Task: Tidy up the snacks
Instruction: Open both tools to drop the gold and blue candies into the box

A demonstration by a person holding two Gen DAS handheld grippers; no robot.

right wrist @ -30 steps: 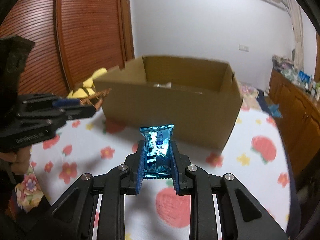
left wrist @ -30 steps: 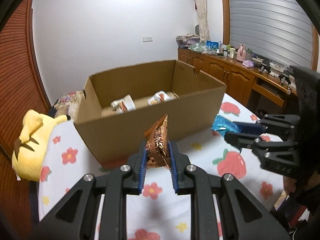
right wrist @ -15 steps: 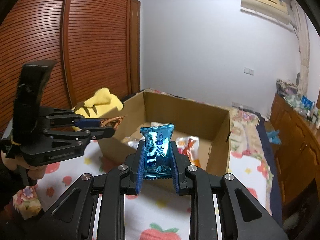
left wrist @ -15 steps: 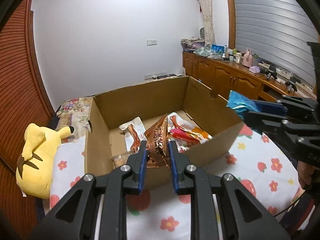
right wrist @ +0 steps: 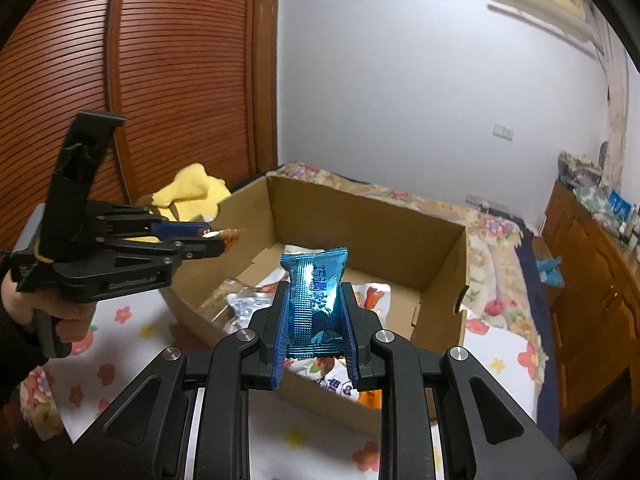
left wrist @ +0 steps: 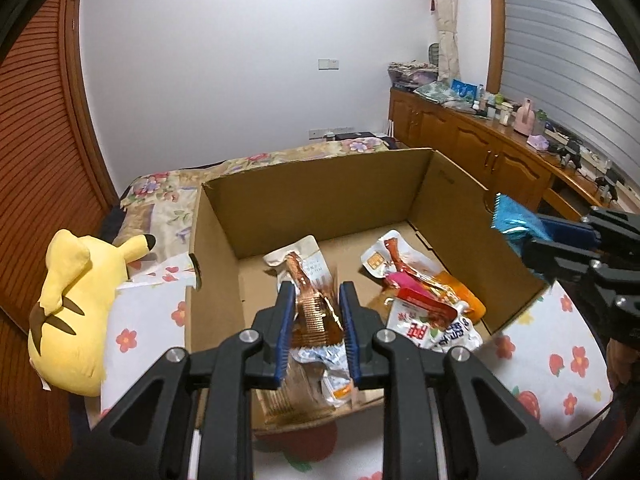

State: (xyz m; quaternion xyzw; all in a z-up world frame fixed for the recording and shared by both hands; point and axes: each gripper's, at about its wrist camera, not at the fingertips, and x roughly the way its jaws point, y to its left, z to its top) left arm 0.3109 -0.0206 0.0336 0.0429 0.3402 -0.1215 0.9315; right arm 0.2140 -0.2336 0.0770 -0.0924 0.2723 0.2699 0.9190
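An open cardboard box [left wrist: 320,196] stands on a flowered cloth and holds several snack packets [left wrist: 420,304]. My left gripper [left wrist: 316,300] is shut on a brown-gold snack packet [left wrist: 316,316] and holds it above the box's near left part. My right gripper [right wrist: 314,300] is shut on a shiny blue snack packet [right wrist: 314,296], held above the box's near edge [right wrist: 320,392]. In the left wrist view the right gripper [left wrist: 520,228] with the blue packet [left wrist: 510,216] hangs over the box's right wall. In the right wrist view the left gripper [right wrist: 216,240] hovers over the box's left wall.
A yellow plush toy [left wrist: 76,300] lies left of the box. A wooden cabinet [left wrist: 480,152] with clutter runs along the right wall. A wooden slatted door [right wrist: 120,80] is at the left. The strawberry-and-flower cloth [left wrist: 552,360] surrounds the box.
Both grippers have risen and moved forward over the box with their packets still held. The view now looks down into the box's inside.
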